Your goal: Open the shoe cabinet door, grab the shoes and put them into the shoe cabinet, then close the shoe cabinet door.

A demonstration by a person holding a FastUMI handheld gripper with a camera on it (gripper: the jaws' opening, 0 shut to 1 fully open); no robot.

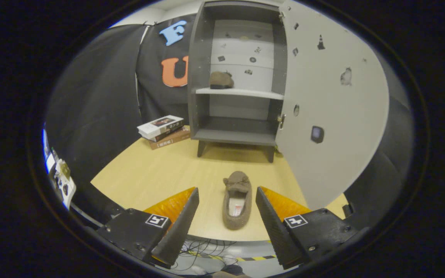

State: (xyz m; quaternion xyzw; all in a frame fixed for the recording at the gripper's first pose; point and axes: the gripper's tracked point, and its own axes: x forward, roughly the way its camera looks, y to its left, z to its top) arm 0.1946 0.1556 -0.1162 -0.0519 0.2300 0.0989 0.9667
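A brown slipper (pixel 237 200) lies on the wooden table (pixel 156 173), toe pointing toward the cabinet, between my two fingers and a little below them. My gripper (pixel 227 191) is open, fingers spread to either side of the slipper without touching it. Beyond it stands the grey shoe cabinet (pixel 237 77) on short legs, its white door (pixel 330 108) swung wide open to the right. A second brown slipper (pixel 221 80) rests on the cabinet's upper shelf (pixel 253 92). The lower shelf holds nothing.
A stack of books (pixel 163 131) lies on the table just left of the cabinet. The open door reaches forward along the table's right side, close to my right finger. The table's front edge runs just under the near slipper, with cables on the floor below.
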